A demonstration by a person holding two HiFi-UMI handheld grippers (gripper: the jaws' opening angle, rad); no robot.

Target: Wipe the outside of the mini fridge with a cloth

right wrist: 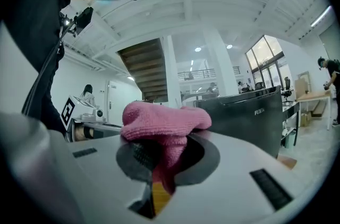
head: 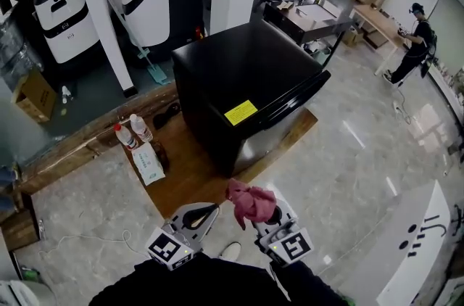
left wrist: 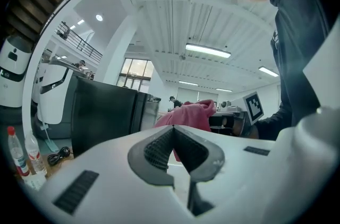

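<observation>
- Head view: we hold the pink cloth (head: 251, 201) in our right gripper (head: 267, 216), apart from the black mini fridge (head: 246, 87), which seems to stand on a wooden board (head: 192, 174); our left gripper (head: 205, 212) is just beside.
- Left gripper view: the fingers (left wrist: 159, 148) are pressed together on nothing.
- Right gripper view: the fingers (right wrist: 139, 154) clamp the cloth; the fridge stands beyond.

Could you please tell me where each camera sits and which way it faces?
Head view: on the person's head, steeply down at the mini fridge; left gripper, right gripper below.
Left gripper view: on that gripper, up along its shut, empty jaws; person's torso right.
Right gripper view: on that gripper, along jaws shut on the cloth; torso left.
All three share fridge and cloth.
</observation>
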